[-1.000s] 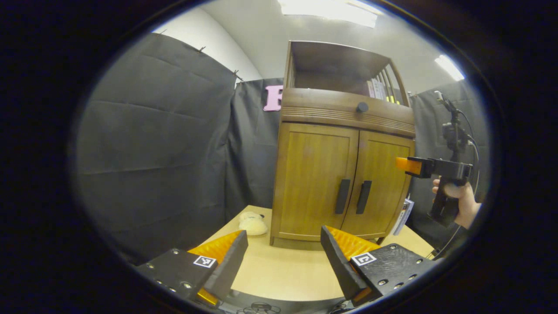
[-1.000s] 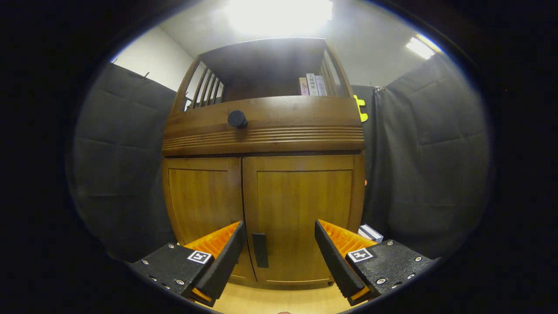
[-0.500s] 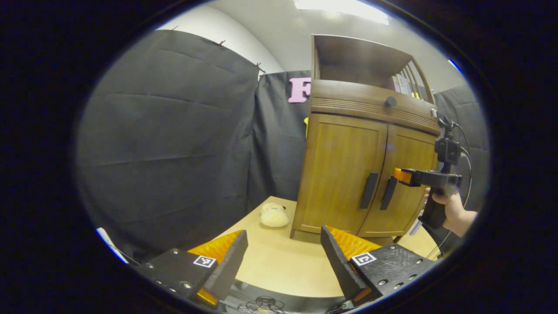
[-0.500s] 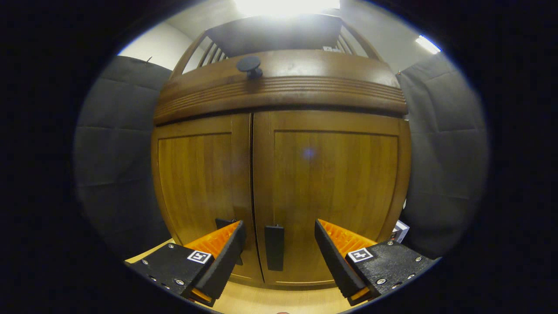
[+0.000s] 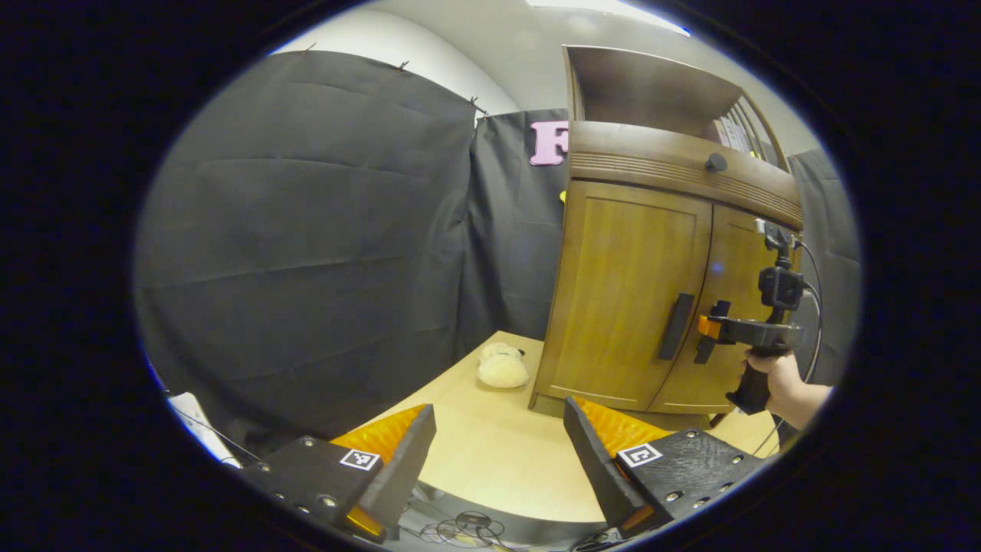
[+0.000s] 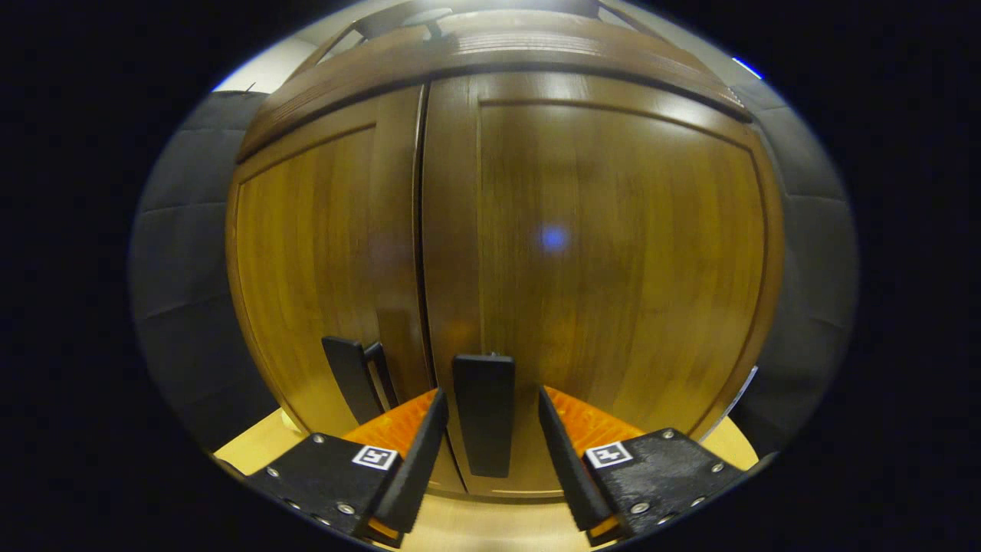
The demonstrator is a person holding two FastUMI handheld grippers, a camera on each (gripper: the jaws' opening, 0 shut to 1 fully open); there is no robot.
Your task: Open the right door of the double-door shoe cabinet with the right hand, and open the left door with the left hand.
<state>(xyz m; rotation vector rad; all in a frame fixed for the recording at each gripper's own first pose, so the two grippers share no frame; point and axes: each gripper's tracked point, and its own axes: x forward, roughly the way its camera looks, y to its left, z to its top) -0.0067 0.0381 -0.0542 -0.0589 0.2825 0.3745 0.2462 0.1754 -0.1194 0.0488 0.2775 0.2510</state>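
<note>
Left gripper view: the left gripper point(image 5: 494, 452) is wide open and holds nothing. The cabinet point(image 5: 659, 268) stands ahead, off to its right, both doors shut. Here you see the right gripper point(image 5: 709, 328) from the side, at the handles point(image 5: 677, 326).

Right gripper view: the right gripper point(image 6: 487, 441) is partly open. The right handle point(image 6: 483, 422) sits between its fingers, not squeezed yet.

Feel: the door point(image 6: 613, 253) looks hard, stiff wood. It likely swings easily. Grab the handle.

A light wooden table point(image 5: 490, 452) carries the shoe cabinet point(image 5: 628, 307) and a plush toy point(image 5: 502, 368).
</note>
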